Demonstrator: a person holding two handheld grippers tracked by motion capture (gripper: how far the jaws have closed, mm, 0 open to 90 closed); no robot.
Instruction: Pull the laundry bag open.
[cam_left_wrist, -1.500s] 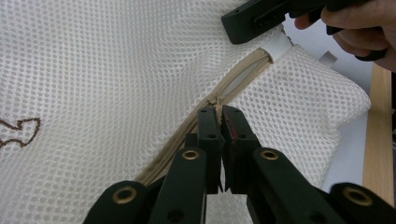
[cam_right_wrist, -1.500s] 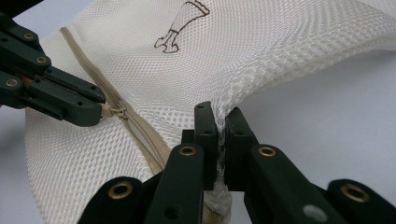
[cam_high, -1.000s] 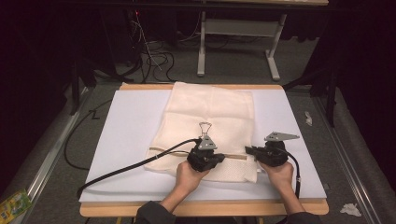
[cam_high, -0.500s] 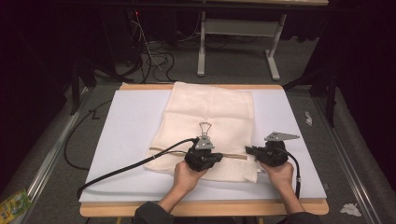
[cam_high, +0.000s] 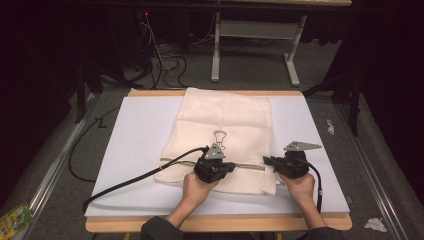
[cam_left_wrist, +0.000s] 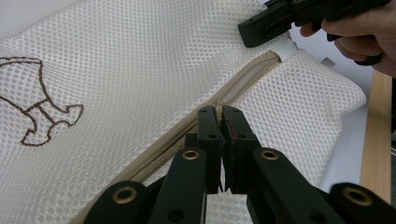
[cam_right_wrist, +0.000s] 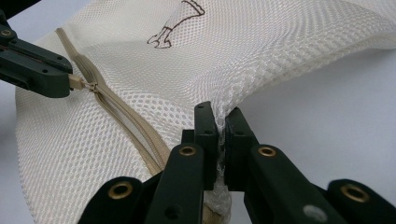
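Both tongs grip the mesh bag (cam_high: 225, 120): left tongs (cam_left_wrist: 220, 122) its zipper pull, right tongs (cam_right_wrist: 219, 122) its edge.

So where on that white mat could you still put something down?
The widest bare patch of the white mat lies left of the mesh bag, crossed near the front by the black cable. A narrower strip lies right of the bag, beyond the right gripper. It is crowded along the zipper, where the left gripper also works.

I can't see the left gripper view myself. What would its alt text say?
The left gripper has its two black jaws shut on the zipper pull of a cream mesh laundry bag; the tan zipper runs up to the right, where the right gripper clamps the bag's end.
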